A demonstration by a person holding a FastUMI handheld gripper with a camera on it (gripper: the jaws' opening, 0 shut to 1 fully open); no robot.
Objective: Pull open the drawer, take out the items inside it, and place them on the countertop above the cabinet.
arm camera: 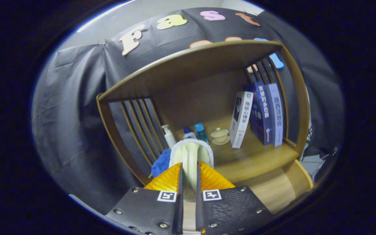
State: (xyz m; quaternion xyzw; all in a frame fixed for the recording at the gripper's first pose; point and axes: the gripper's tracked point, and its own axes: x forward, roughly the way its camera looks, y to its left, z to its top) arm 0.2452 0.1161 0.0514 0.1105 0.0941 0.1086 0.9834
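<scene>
**Brush clamped above the countertop**

The gripper has both fingers pressed on the pale handle of a brush, whose fluffy white edging arches just ahead of the fingertips. A blue cloth lies just beside the brush. Beyond them, on the wooden countertop, stand a white pump bottle, two small blue bottles and a cream lidded cup (on its saucer). Three books lean near the slatted side of the shelf frame.

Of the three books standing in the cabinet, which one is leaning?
The white-spined book, nearest the lidded cup; it tilts against the two upright blue ones.
</scene>
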